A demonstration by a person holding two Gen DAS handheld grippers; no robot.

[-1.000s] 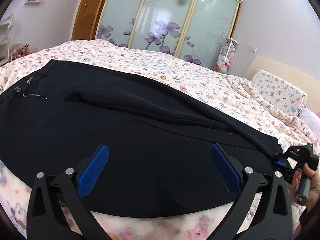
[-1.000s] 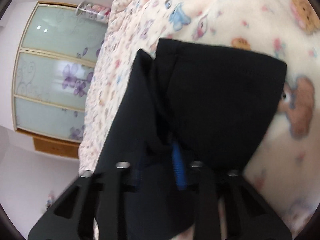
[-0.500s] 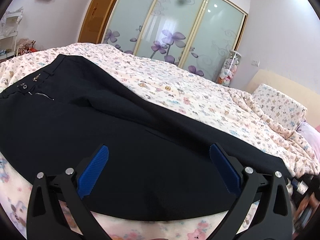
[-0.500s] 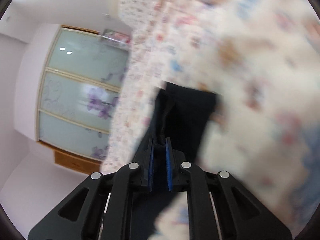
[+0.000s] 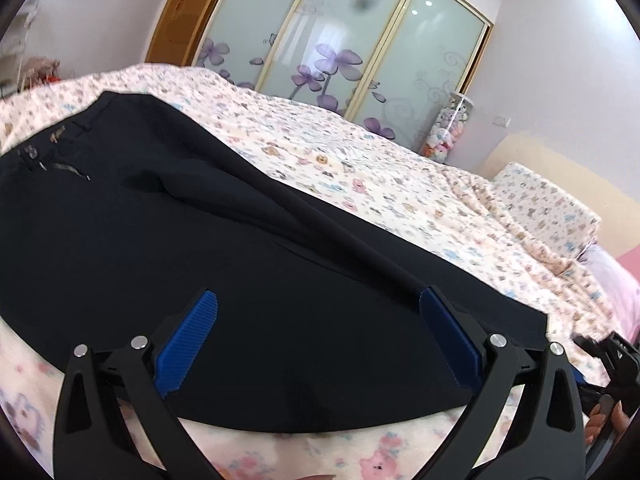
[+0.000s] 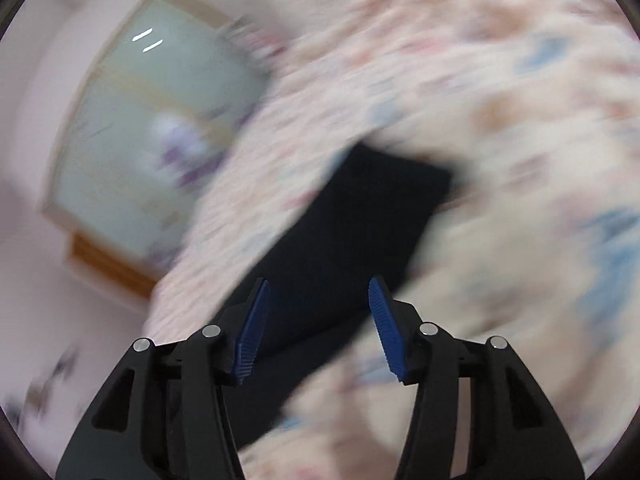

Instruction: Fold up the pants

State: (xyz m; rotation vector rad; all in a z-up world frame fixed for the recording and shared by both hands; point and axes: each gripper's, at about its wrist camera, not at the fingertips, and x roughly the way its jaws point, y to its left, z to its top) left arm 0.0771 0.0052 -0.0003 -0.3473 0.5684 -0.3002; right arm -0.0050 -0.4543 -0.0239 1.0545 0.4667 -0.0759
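Black pants lie flat across the bed, one leg folded over the other, waistband and zip at the far left. My left gripper hovers open just above the near edge of the cloth, nothing between its blue pads. In the blurred right wrist view the leg end of the pants lies on the bedding ahead of my right gripper. Its jaws are opening and the pads no longer press the cloth. The right gripper's tool and a hand show at the far right of the left wrist view.
The bed carries a cream quilt with small bears. A pillow and a headboard stand at the right. Sliding wardrobe doors with purple flowers close the far side. A jar of soft toys stands beside them.
My right gripper has let go of the pants' leg end, its jaws have spread, and it has drawn back and up. The leg end now lies flat on the bed. The left gripper barely moved.
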